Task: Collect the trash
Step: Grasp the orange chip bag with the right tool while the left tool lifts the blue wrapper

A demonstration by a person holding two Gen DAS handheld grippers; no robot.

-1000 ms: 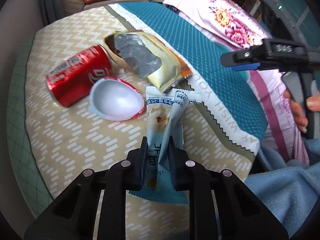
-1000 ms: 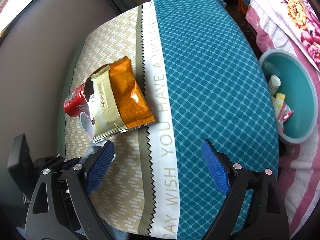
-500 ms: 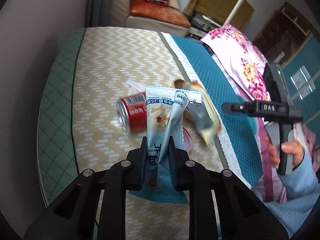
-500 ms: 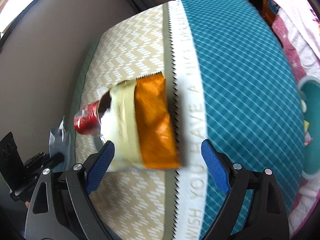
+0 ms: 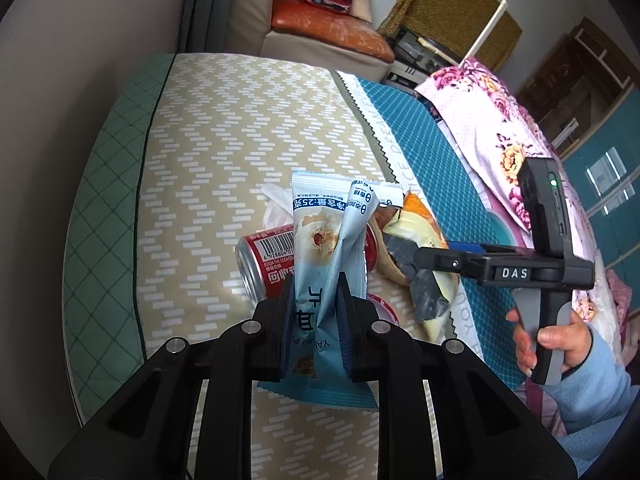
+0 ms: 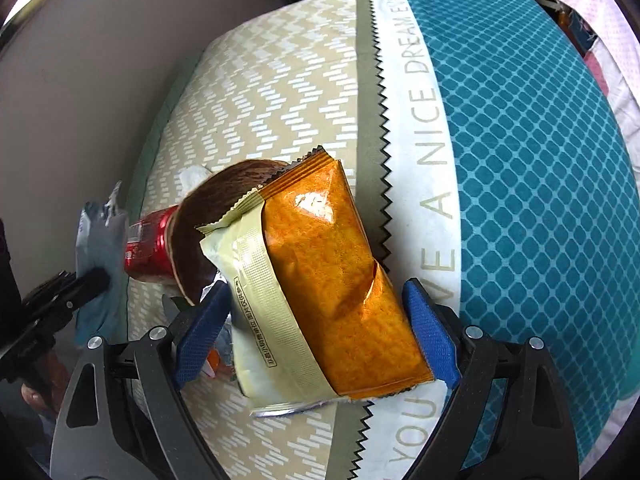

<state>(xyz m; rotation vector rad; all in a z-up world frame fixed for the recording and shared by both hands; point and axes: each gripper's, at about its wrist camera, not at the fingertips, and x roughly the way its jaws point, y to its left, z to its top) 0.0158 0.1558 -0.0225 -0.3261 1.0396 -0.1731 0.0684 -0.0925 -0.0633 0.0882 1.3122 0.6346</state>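
**Two wrappers, two grippers over the bed**

The left gripper [image 5: 313, 320] pinches a pale blue snack wrapper [image 5: 328, 240] between its pads, the packet standing up out of the jaws and clear of the bed cover [image 5: 224, 128]. Below and beyond it, on the beige zigzag part of the cover, a red cola can [image 5: 268, 256] lies on its side with a crumpled white tissue [image 5: 276, 206] just behind it.

The right gripper [image 6: 316, 332] straddles an orange-and-cream chip bag [image 6: 320, 280], one blue pad on each side; its jaws are closing, and I cannot tell whether the pads press the bag yet. The bag lies beside the white lettered stripe [image 6: 424, 120] that splits beige from teal, its torn mouth towards the can [image 6: 150, 248]. A hand [image 5: 556, 340] in a light blue sleeve [image 5: 588, 384] grips the right tool's handle.
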